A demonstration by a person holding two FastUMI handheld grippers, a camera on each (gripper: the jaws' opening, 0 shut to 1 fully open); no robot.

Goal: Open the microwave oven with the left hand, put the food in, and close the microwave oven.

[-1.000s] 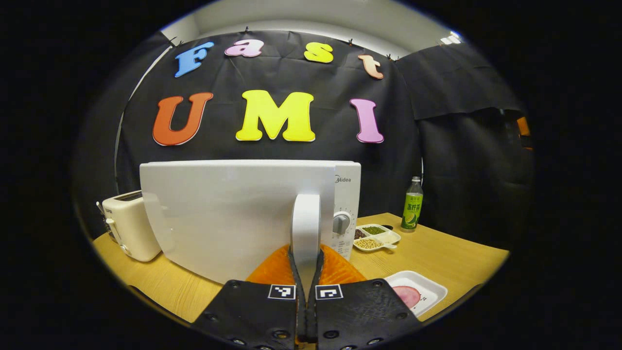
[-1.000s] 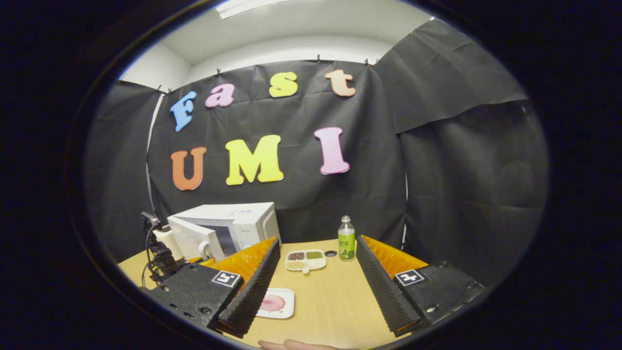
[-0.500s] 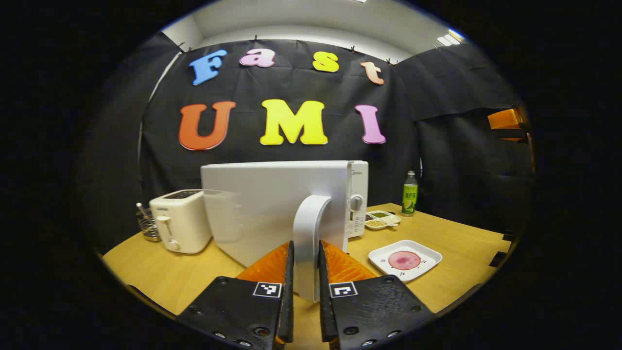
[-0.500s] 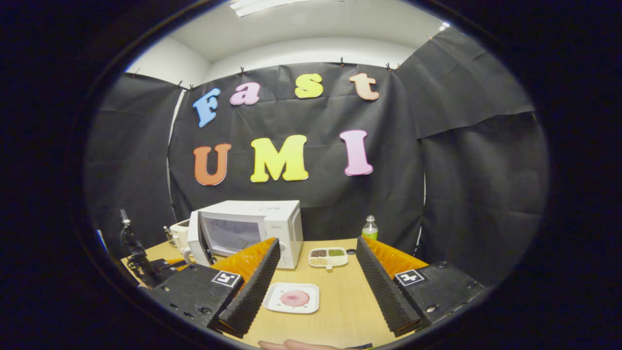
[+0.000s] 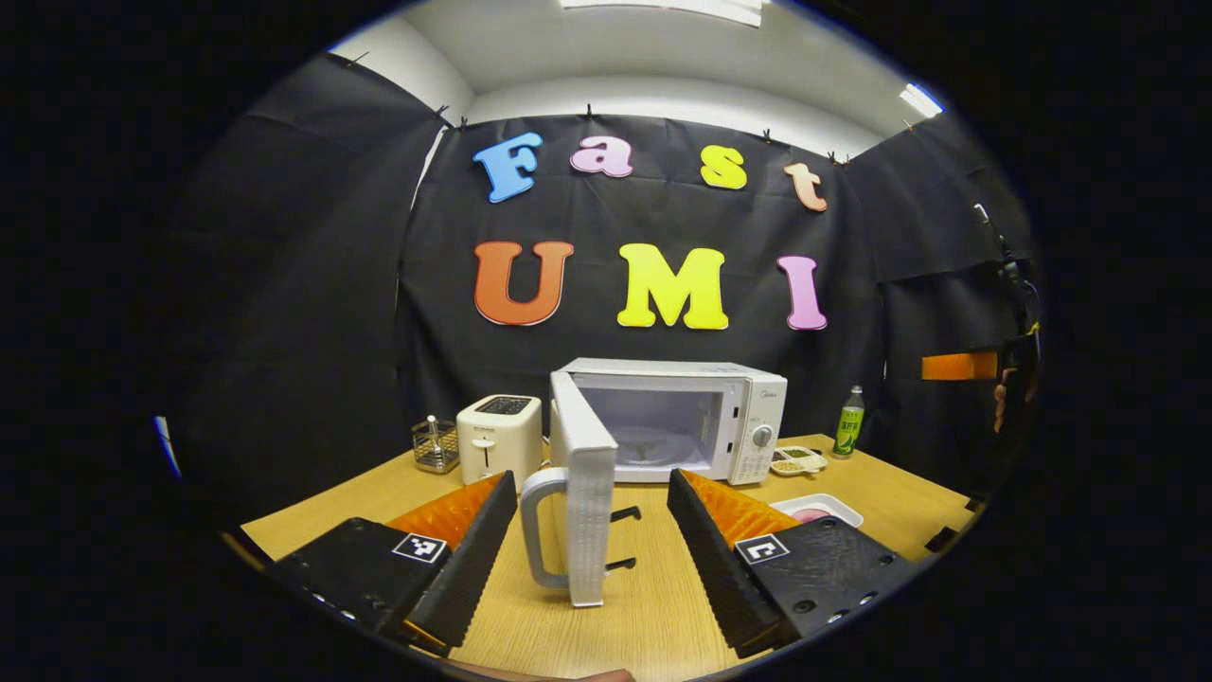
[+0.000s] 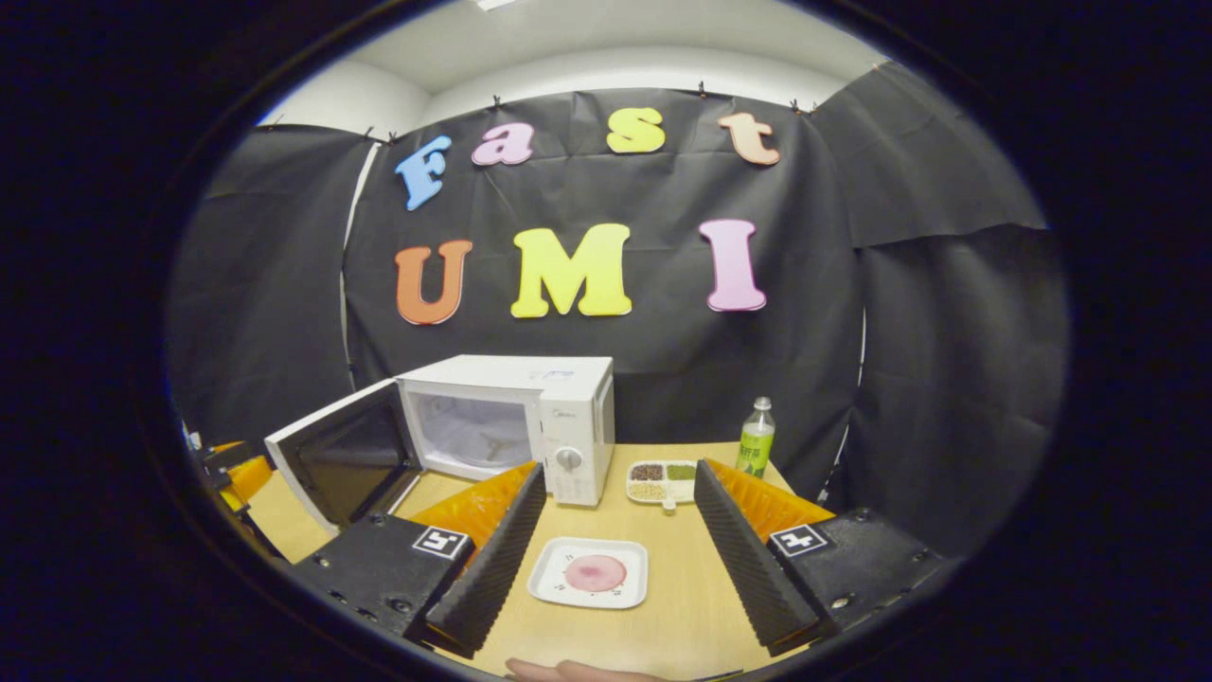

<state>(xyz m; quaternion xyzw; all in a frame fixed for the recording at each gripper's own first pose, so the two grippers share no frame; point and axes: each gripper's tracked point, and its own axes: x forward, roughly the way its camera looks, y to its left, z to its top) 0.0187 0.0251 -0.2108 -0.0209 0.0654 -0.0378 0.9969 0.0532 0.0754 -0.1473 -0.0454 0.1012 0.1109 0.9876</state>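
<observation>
Evenly lit from ceiling light panels overhead; soft, faint shadows on the wooden table. Sharp centre, strong fisheye bending and darkening toward edges.

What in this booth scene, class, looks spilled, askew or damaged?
Nothing stands out. The microwave door stands swung open, the white plate with its pink slice lies flat on the table, and the bottle stands upright.

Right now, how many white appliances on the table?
2. The microwave, near the middle of the table with its door swung open, and the toaster just beside it on the door's side. Others may be out of frame.
</observation>
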